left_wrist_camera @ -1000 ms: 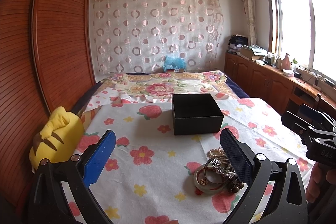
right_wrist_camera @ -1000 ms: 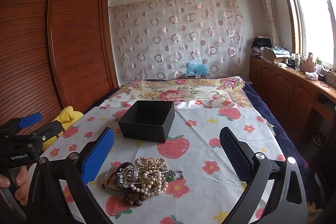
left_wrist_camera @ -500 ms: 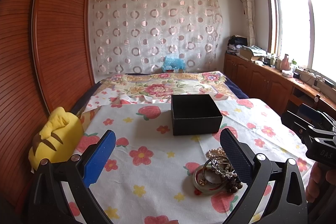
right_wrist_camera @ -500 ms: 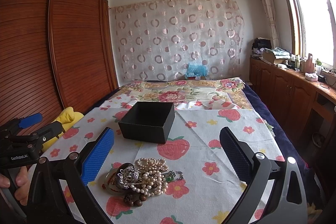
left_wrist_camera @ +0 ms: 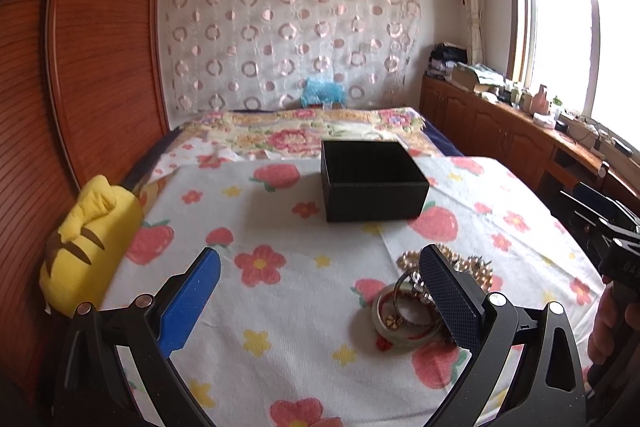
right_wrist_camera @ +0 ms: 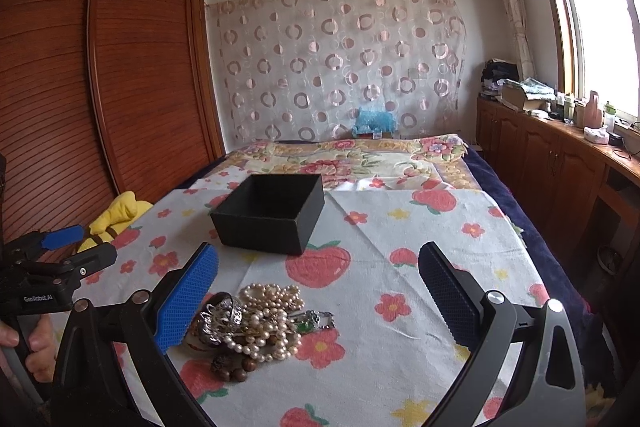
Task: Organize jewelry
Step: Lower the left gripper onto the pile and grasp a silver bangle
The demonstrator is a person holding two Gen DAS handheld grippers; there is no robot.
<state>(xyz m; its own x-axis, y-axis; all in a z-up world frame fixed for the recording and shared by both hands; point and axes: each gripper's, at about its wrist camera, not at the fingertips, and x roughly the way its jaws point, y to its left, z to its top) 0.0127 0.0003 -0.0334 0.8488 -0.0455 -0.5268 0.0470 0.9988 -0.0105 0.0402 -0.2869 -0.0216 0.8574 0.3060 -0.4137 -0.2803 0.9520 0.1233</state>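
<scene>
An open black box (left_wrist_camera: 372, 179) (right_wrist_camera: 272, 215) stands on the strawberry-print cloth (left_wrist_camera: 280, 307) over the bed. Nearer to me lies a jewelry pile (right_wrist_camera: 256, 319) of pearl strands, a silver ring piece, brown beads and bangles. In the left wrist view the jewelry pile (left_wrist_camera: 400, 311) is partly hidden behind my right-hand finger. My left gripper (left_wrist_camera: 320, 255) is open above the cloth, left of the pile, holding nothing. My right gripper (right_wrist_camera: 318, 253) is open with the pile by its blue finger (right_wrist_camera: 188, 299). Each gripper also shows in the other view: right gripper (left_wrist_camera: 588, 203), left gripper (right_wrist_camera: 80, 245).
A yellow plush cushion (left_wrist_camera: 88, 247) (right_wrist_camera: 116, 215) sits at the bed's left edge against the wooden wardrobe (right_wrist_camera: 80, 87). Wooden cabinets (right_wrist_camera: 560, 163) with clutter run under the window on the right. A floral quilt (right_wrist_camera: 360, 155) lies beyond the box.
In both views the box and the pile sit slightly higher in the frame than before. Both grippers remain open and nothing has been picked up.
</scene>
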